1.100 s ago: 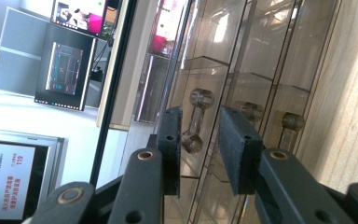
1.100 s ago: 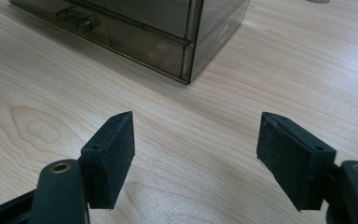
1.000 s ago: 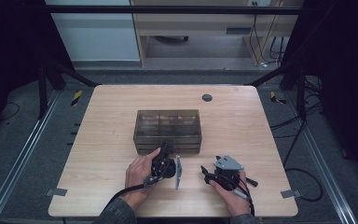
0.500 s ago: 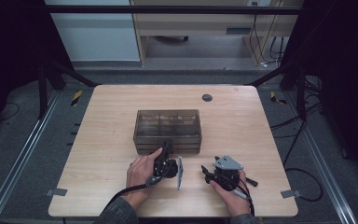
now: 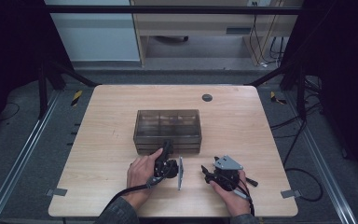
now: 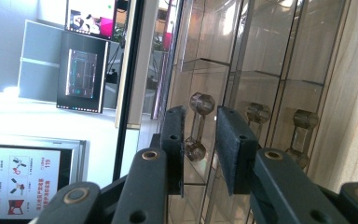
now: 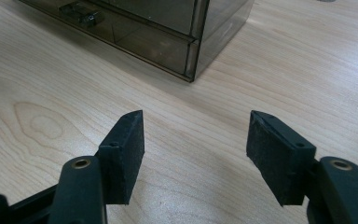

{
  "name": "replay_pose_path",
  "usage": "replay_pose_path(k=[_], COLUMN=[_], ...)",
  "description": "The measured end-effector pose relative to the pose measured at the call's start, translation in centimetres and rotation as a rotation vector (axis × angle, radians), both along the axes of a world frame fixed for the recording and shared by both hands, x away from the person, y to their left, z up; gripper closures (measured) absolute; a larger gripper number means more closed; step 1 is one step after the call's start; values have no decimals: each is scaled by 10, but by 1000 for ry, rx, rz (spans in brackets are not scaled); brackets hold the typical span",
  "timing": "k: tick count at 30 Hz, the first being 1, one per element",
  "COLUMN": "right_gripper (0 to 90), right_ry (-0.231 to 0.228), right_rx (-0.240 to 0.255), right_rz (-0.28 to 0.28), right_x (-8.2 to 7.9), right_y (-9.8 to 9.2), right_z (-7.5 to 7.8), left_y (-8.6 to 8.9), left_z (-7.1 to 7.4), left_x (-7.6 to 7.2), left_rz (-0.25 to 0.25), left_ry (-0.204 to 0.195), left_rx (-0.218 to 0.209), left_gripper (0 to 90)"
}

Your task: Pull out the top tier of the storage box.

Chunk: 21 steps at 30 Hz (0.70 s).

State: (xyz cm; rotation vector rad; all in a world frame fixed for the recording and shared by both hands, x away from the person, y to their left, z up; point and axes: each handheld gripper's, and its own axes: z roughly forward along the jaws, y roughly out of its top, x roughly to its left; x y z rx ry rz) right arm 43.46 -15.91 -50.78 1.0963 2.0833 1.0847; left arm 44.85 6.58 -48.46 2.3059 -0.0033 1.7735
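Left side: left hand (image 5: 140,170) holds the left hand-held gripper (image 5: 167,145), rolled onto its side, grey plate edge-on. Its tips are up against the front face of the drawer box (image 5: 168,122).

Left gripper view: the left hand-held gripper (image 6: 199,122) has its jaws nearly together, with a narrow gap left. The drawer handle (image 6: 201,103), a clear dumbbell-shaped knob, sits in that gap at the tips. One pad overlaps the handle's end. A sliver of space shows between the handle and the other pad, so it is not clamped. Two more handles (image 6: 258,112) sit further along the same face. The box walls are smoked and see-through, with dividers visible inside.

Centre: the drawer box stands mid-worktop (image 5: 98,154), drawers closed, front face toward the person. A round grommet (image 5: 207,97) is set in the worktop beyond it, well apart.

Right side: right hand (image 5: 230,191) holds the right hand-held gripper (image 5: 206,171) near the front edge, plate facing up, tips aimed left and toward the box. It is well clear of the box and apart from the left unit.

Right gripper view: the right hand-held gripper (image 7: 196,126) is spread, and its jaws have just been closing a bit. Nothing is between them except bare worktop (image 7: 242,70). The box corner (image 7: 168,28) is ahead, untouched.
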Motion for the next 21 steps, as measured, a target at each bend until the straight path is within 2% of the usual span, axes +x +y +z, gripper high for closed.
replay_pose_path(k=[21], right_gripper=[412], right_ry=[4], right_rx=[-9], right_rz=[5], right_x=[0], right_y=[1], right_z=[0], left_y=[-5], left_z=[-3], left_x=[0], left_rz=[5], left_ry=[-30], left_rx=[30], left_gripper=[784])
